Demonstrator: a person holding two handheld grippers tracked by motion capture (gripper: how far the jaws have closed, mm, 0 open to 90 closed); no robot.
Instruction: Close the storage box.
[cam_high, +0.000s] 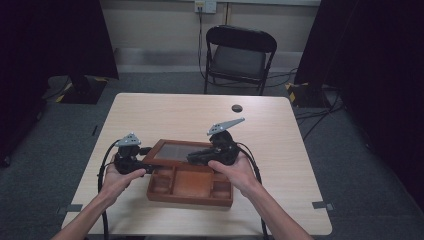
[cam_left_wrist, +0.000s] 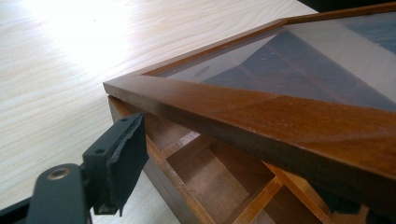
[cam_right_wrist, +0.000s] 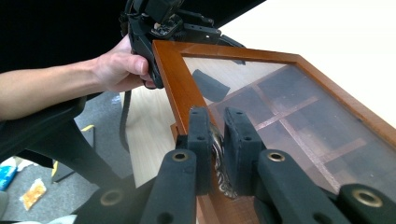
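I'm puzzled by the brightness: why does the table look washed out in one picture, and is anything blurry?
Left gripper view: glare bleaches the table at upper left, and the near black jaw is soft. Right gripper view: the glass lid shows pale reflections. High view: dim, dark at both sides.

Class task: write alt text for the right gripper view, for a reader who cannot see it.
The right gripper clamps a small metal latch on the wooden frame of a glass-topped lid. Beyond, a hand holds the left gripper at the lid's far corner.
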